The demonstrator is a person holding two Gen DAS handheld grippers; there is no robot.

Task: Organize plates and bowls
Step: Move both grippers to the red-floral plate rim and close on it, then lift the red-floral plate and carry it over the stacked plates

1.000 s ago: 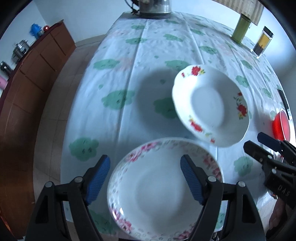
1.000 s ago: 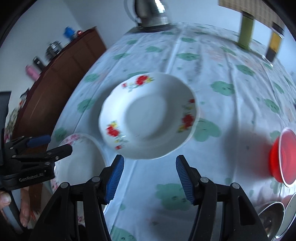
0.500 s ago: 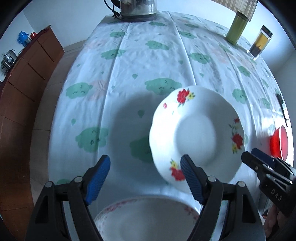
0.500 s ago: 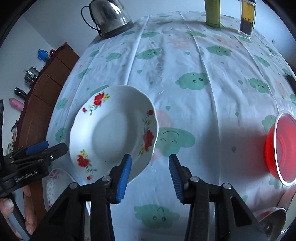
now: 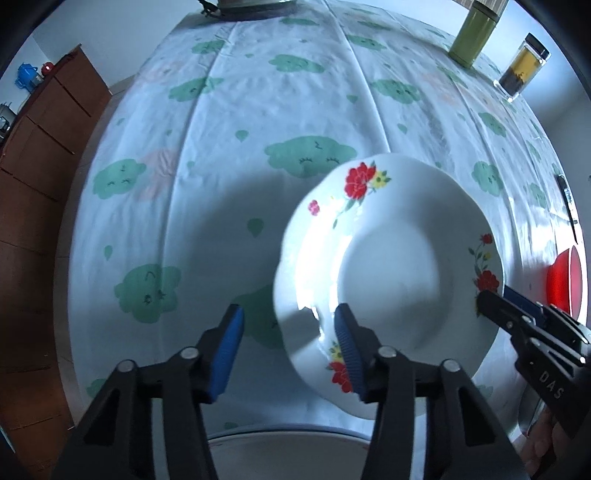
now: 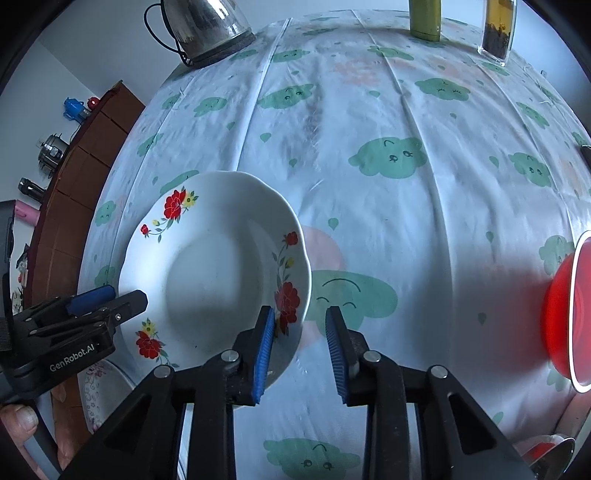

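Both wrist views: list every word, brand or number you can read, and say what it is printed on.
"GenRobot.AI": on the body of the left tool, seen in the right wrist view.
"DAS": on the body of the right tool, seen in the left wrist view; the rest is cut off.
Plate, green canister, jar: no text readable.

Pink-patterned plate (image 5: 288,441) cut by bottom edge (mostly hidden); red bowl (image 6: 565,310) cropped right.

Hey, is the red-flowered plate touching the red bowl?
Apart. The right wrist view shows bare tablecloth between the plate and the red bowl.
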